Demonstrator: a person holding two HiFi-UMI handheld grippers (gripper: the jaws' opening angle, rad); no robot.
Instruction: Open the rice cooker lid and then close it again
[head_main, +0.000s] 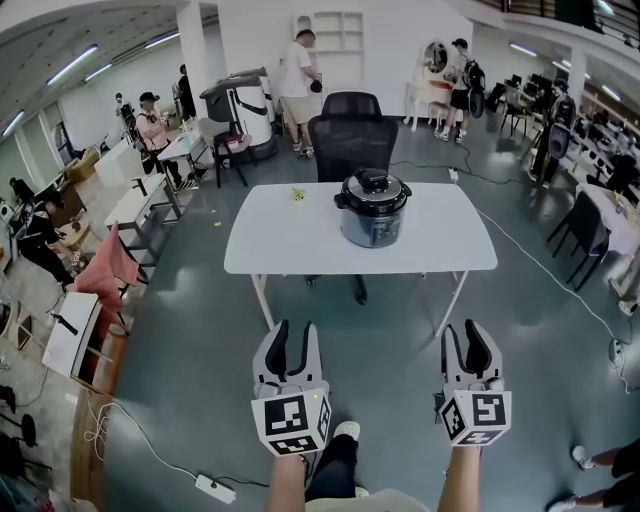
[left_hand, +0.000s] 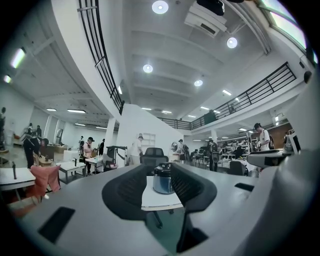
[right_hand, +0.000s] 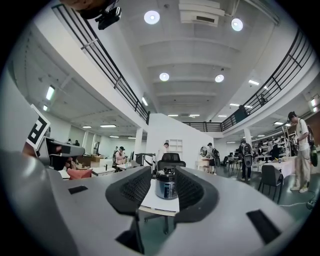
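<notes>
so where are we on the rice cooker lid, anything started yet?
Done: nothing yet. The rice cooker sits on the white table and its lid looks shut.
In hand: the left gripper and right gripper are both open and empty, short of the table, pointing at the cooker.
Left: reach it, open the lid, close it again.

The rice cooker (head_main: 372, 218) is steel-grey with a black lid (head_main: 372, 186), the table (head_main: 270, 250) white, the office chair (head_main: 352, 140) black. Left gripper (head_main: 291, 338) and right gripper (head_main: 468, 335) are pale grey, black-padded, with black-and-white marker cubes (head_main: 291, 422).
</notes>
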